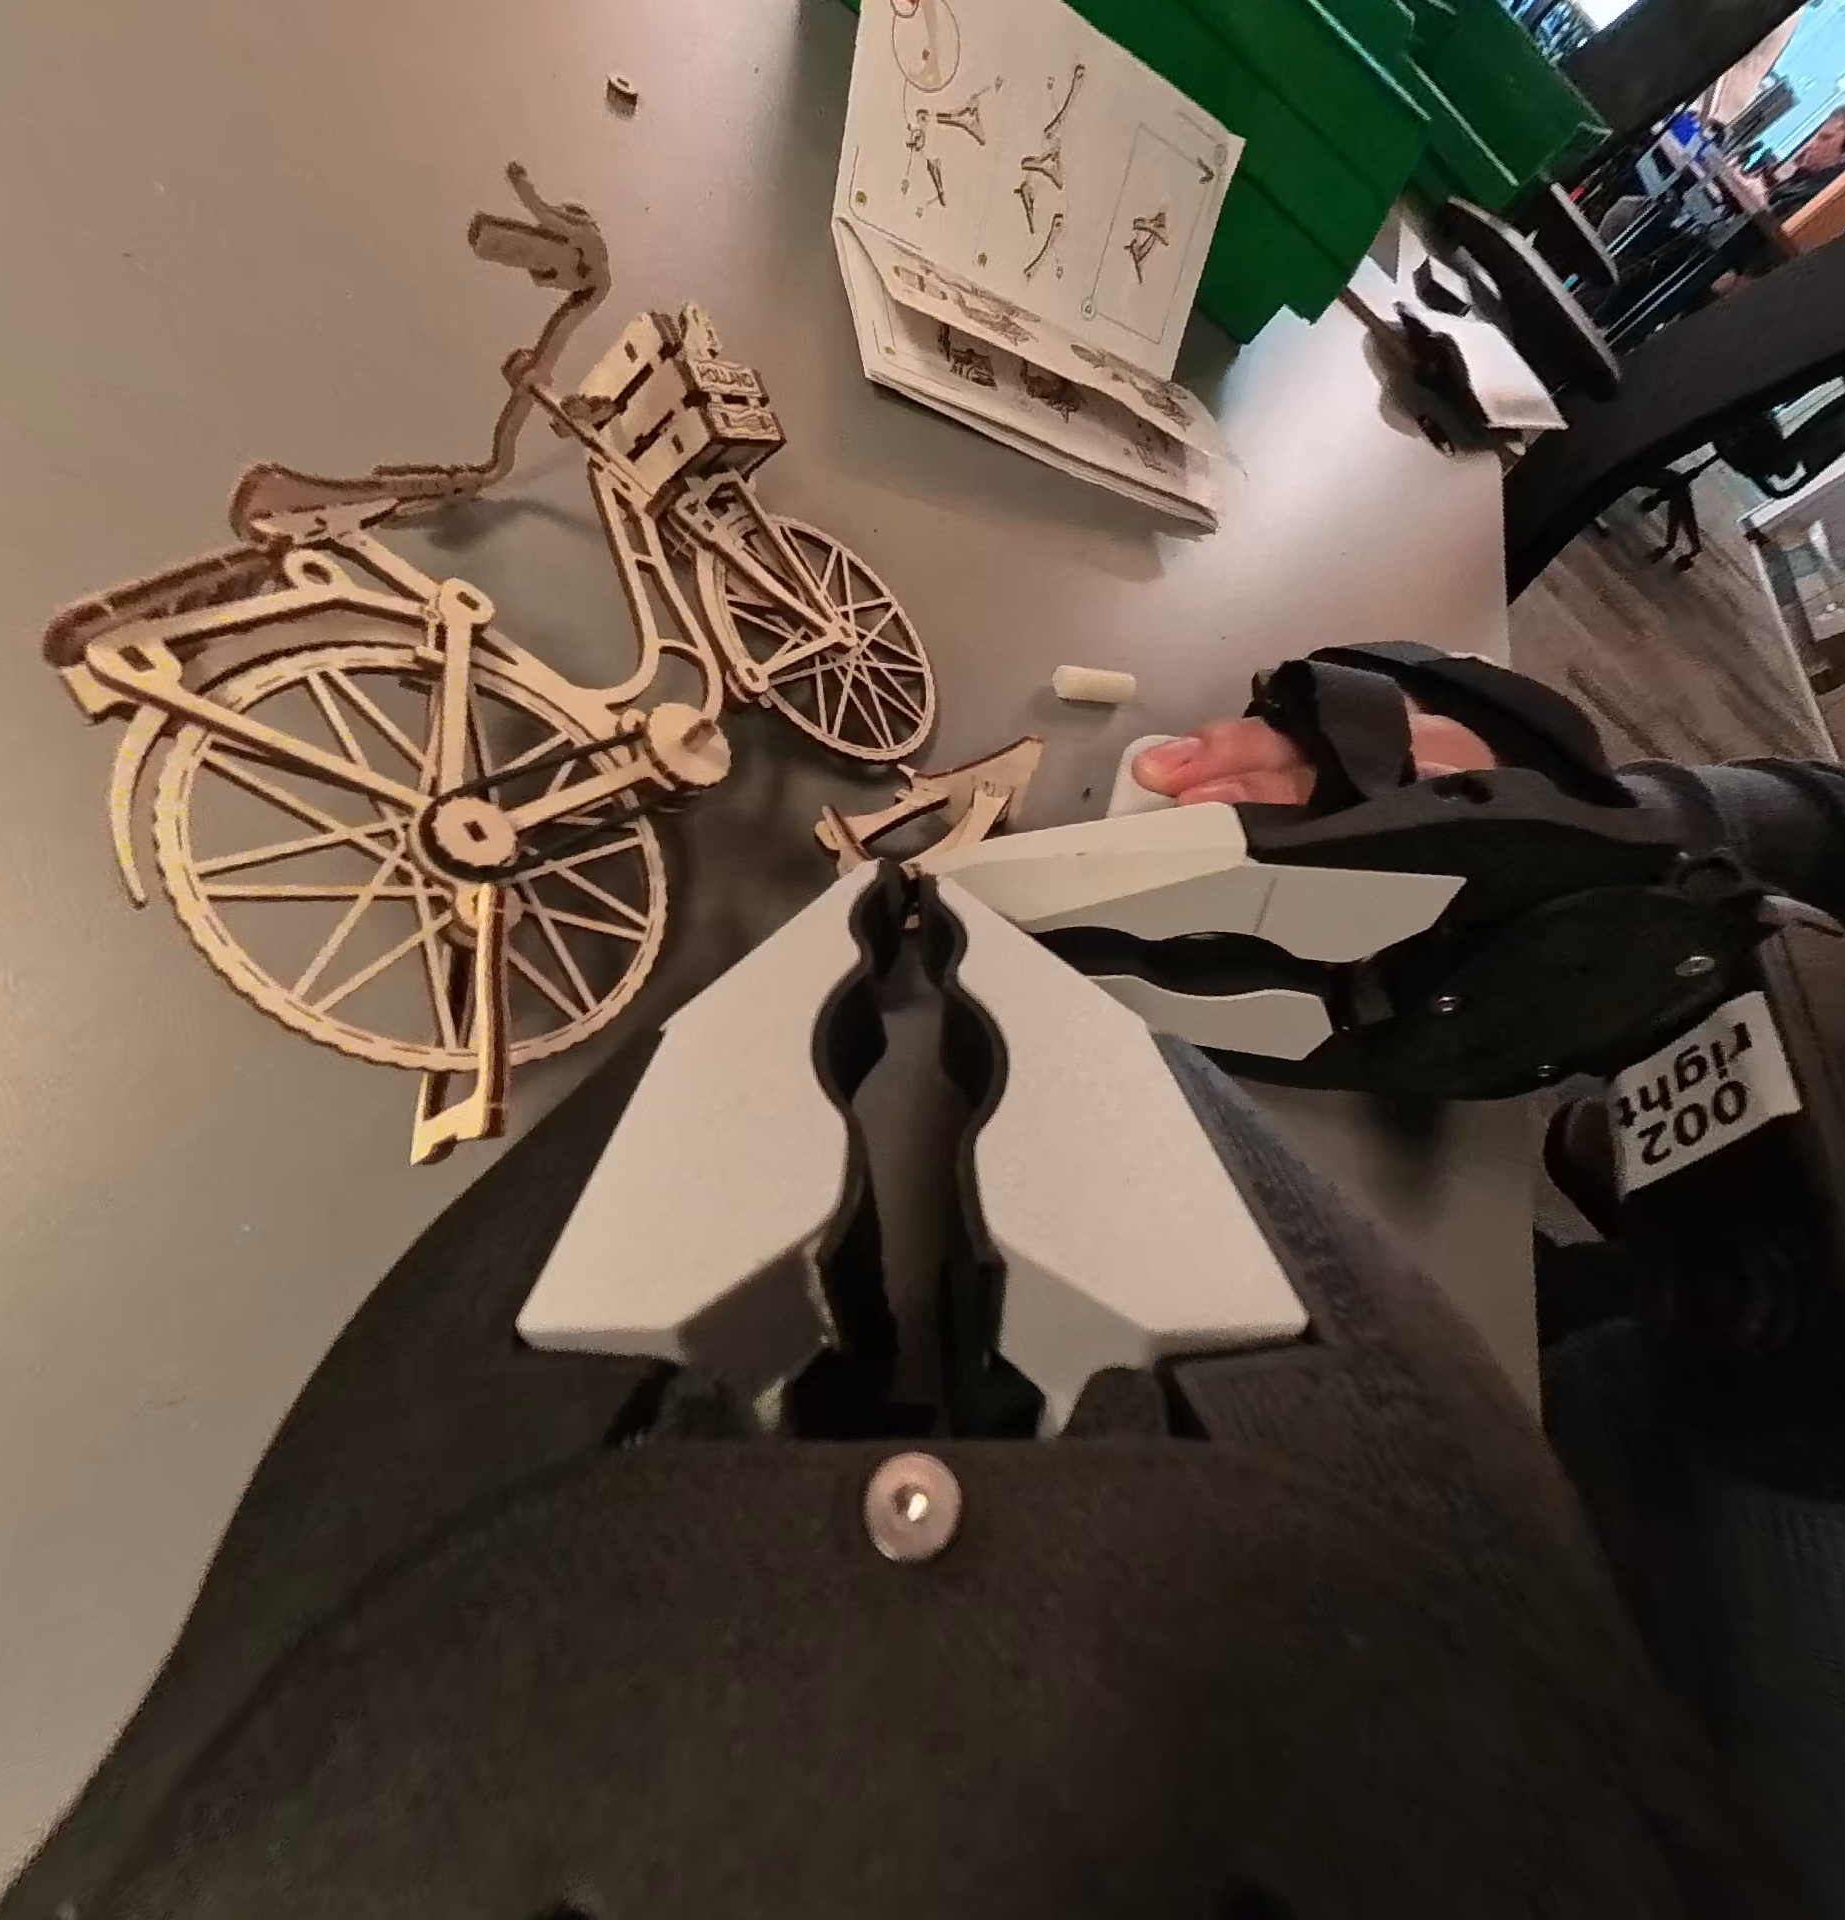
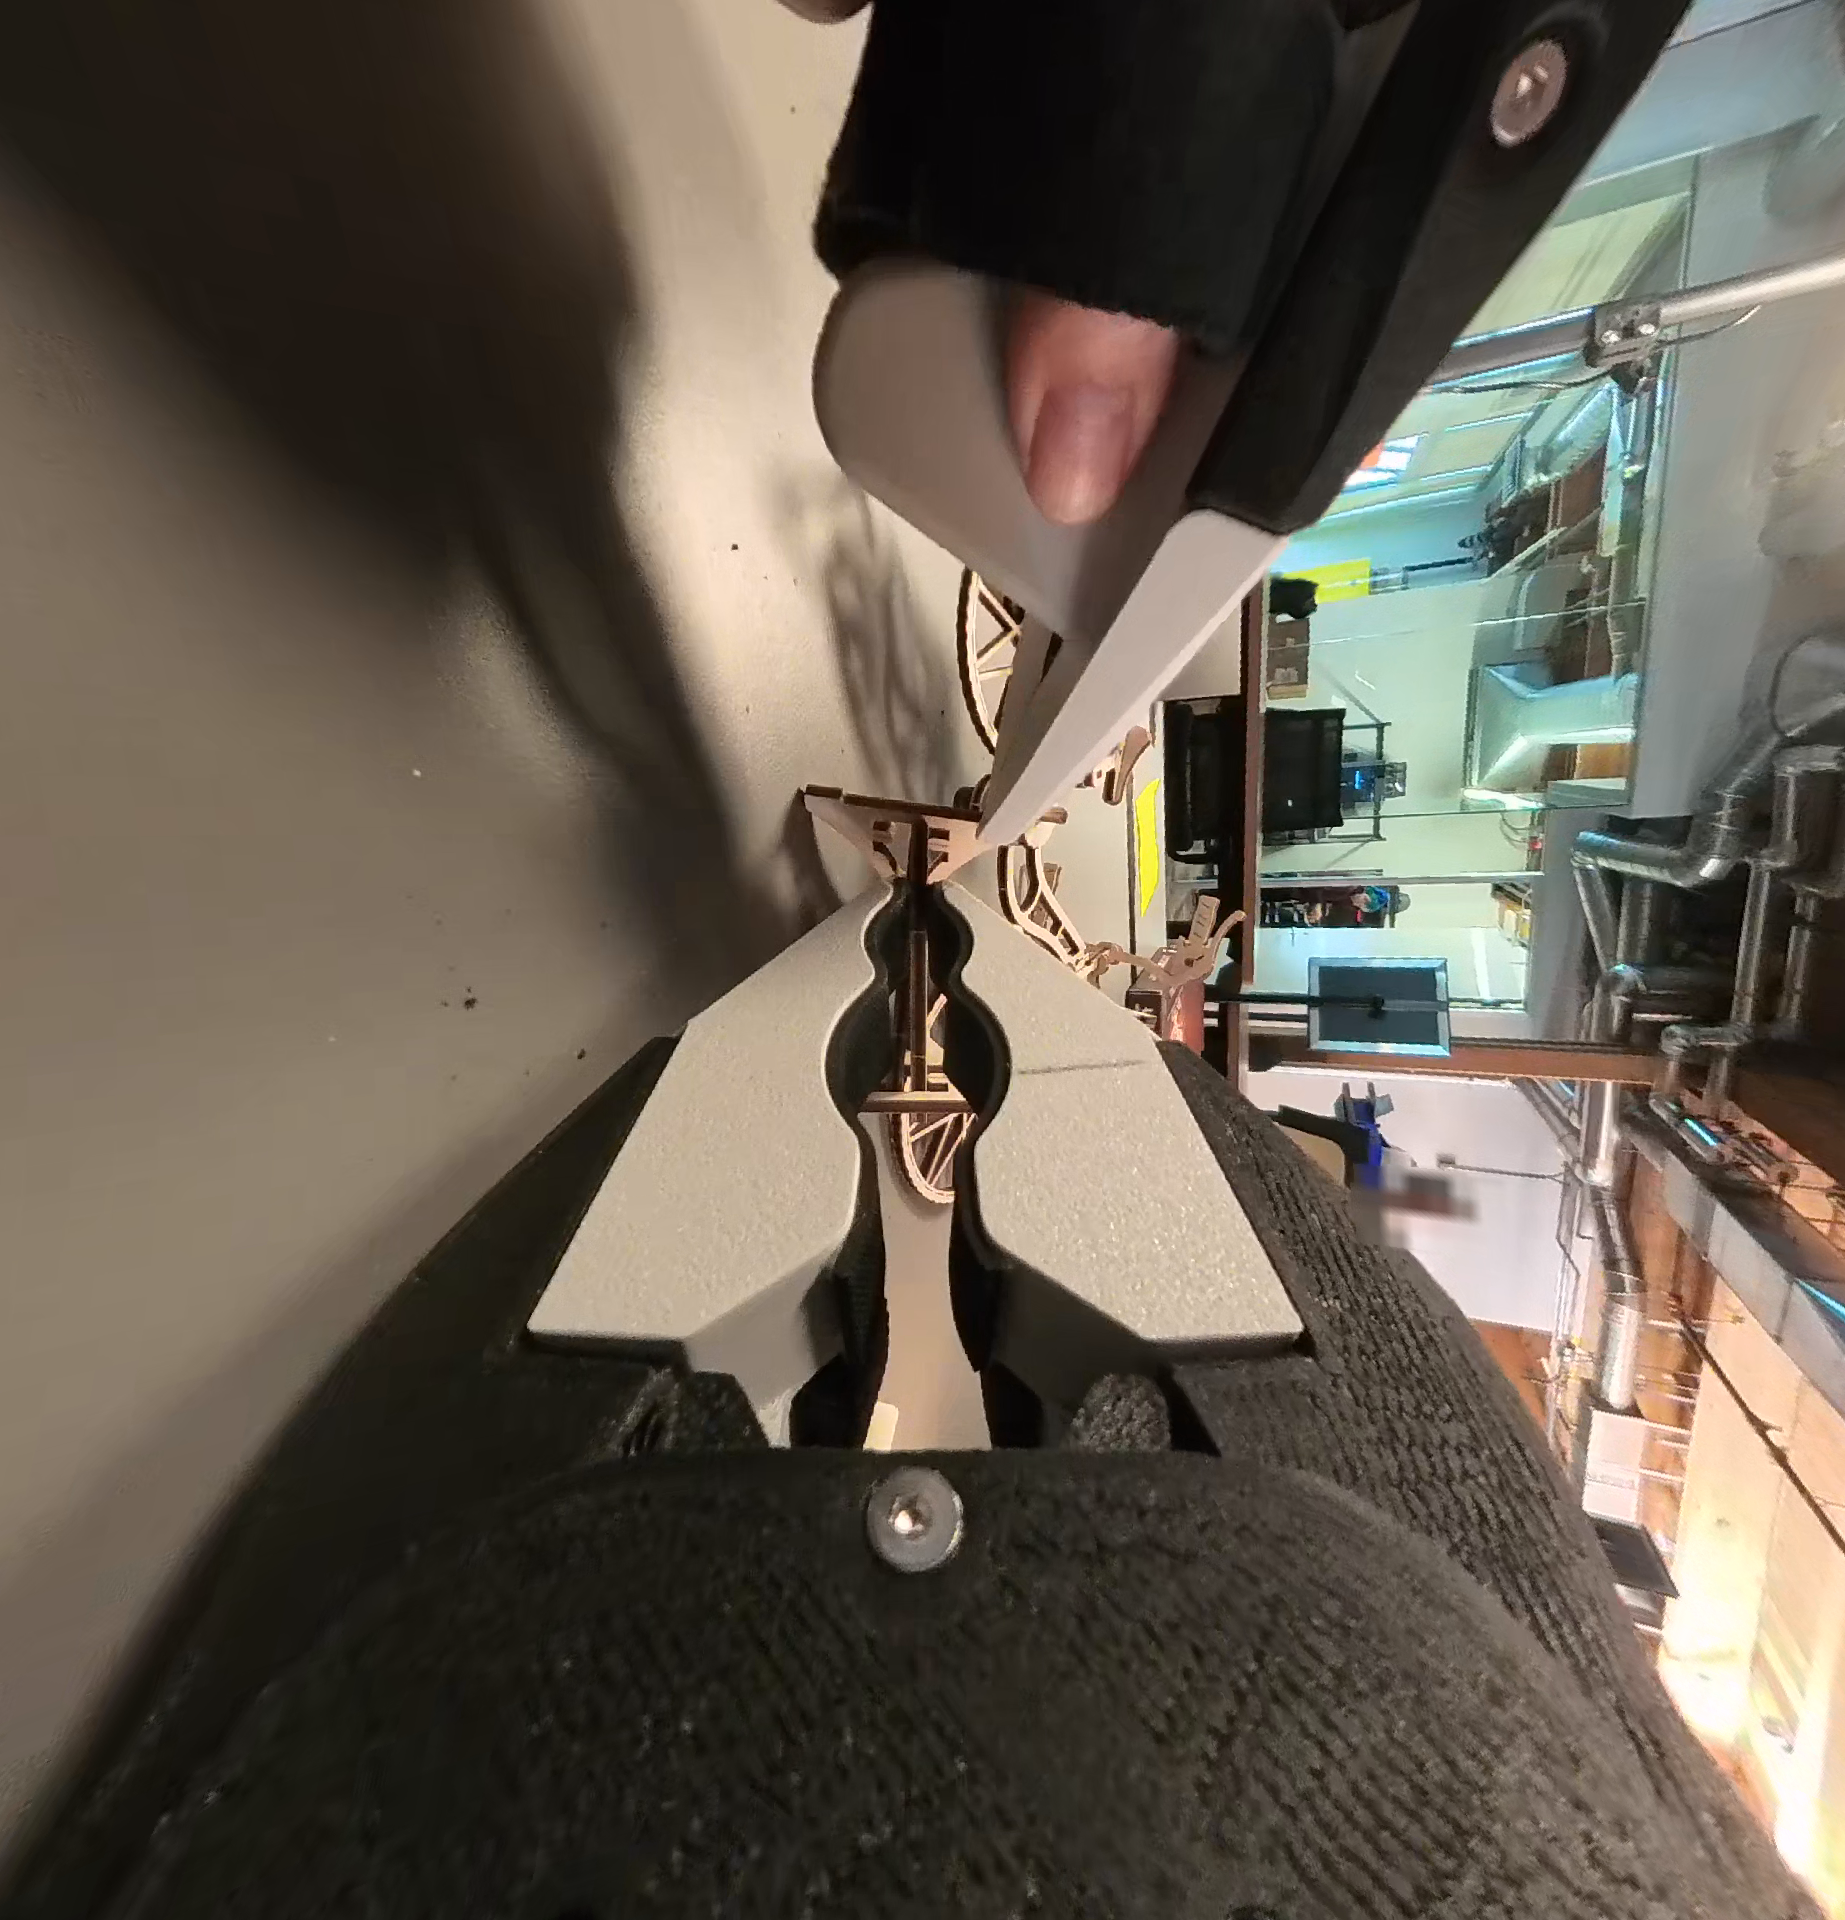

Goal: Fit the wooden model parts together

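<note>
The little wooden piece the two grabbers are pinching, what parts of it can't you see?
- Left wrist view: the small wooden piece has its near end hidden behind both grippers' tips.
- Right wrist view: the right gripper covers its lower part; the left gripper's finger crosses one side.
- How it fits the wooden bicycle: cannot tell.

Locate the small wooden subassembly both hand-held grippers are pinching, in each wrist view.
Left wrist view: small wooden subassembly just above centre, beyond the left hand-held gripper, with the right hand-held gripper coming in from the right.
Right wrist view: subassembly at centre, at the right hand-held gripper's tips; the left one reaches in from the top.
Shared landmark: the wooden bicycle, partly hidden behind the grippers in the right wrist view.
</note>
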Demonstrator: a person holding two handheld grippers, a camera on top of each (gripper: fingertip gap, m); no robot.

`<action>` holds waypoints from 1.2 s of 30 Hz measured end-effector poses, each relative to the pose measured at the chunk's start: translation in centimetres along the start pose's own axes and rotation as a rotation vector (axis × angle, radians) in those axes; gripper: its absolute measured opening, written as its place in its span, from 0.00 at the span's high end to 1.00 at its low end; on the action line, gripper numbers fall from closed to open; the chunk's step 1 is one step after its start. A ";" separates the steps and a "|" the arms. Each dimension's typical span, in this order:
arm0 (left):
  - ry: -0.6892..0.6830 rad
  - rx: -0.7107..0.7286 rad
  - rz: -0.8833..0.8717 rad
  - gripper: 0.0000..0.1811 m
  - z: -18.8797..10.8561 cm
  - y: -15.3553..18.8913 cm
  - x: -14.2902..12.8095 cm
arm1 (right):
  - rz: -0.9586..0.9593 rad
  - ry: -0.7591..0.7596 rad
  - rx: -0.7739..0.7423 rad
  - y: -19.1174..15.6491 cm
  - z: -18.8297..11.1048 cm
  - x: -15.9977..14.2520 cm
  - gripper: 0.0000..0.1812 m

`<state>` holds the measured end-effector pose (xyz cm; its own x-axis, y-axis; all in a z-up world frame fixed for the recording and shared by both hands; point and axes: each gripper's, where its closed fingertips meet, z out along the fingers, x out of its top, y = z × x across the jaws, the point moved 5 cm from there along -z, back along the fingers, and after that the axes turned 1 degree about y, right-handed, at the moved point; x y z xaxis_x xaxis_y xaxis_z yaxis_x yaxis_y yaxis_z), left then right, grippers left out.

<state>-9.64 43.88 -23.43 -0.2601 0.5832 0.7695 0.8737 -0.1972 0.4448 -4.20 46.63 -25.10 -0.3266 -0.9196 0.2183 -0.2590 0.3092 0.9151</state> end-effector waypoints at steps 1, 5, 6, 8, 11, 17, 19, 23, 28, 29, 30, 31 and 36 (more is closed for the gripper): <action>0.000 -0.003 -0.003 0.99 0.0 0.0 0.0 | 0.001 0.000 0.000 0.0 0.0 0.0 1.00; -0.005 0.003 0.006 0.99 0.0 -0.1 0.0 | 0.008 -0.002 0.002 0.1 -0.1 0.0 1.00; -0.005 0.007 0.013 0.99 0.0 -0.1 0.0 | 0.014 -0.004 0.004 0.1 -0.1 0.0 1.00; -0.009 0.010 0.020 0.99 -0.1 -0.2 0.0 | 0.024 -0.007 0.007 0.0 0.0 0.1 1.00; -0.006 0.000 0.009 0.99 -0.1 -0.2 0.0 | 0.038 -0.004 0.011 -0.2 0.0 0.1 1.00; 0.004 0.001 -0.003 0.99 0.0 -0.4 0.0 | 0.076 -0.020 0.021 -0.5 -0.2 0.3 1.00; 0.017 0.007 -0.001 0.99 -0.1 -0.5 0.0 | 0.078 -0.017 0.020 -0.6 -0.4 0.4 1.00; 0.048 0.050 0.059 0.98 -0.3 -0.5 -0.1 | 0.076 -0.005 0.019 -0.9 -0.8 0.4 1.00; -0.019 0.085 0.117 0.98 -0.9 -0.1 -0.9 | 0.091 -0.012 0.025 -1.3 -0.8 0.3 1.00; -0.038 0.081 0.113 0.97 -0.8 0.0 -1.1 | 0.094 -0.011 0.025 -1.3 -0.8 0.3 1.00; -0.055 0.077 0.114 0.95 -0.5 0.1 -1.4 | 0.092 -0.010 0.023 -1.3 -0.8 0.3 1.00; -0.077 0.078 0.121 0.94 -0.1 0.2 -1.7 | 0.090 -0.011 0.022 -1.4 -0.8 0.3 1.00; -0.137 0.170 0.230 0.96 1.2 0.4 -2.2 | 0.091 -0.010 0.019 -1.2 -0.7 0.3 1.00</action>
<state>-8.25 43.45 -25.46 0.0000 0.6415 0.7671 0.9624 -0.2083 0.1742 -3.40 45.81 -25.92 -0.3588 -0.8851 0.2964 -0.2453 0.3958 0.8850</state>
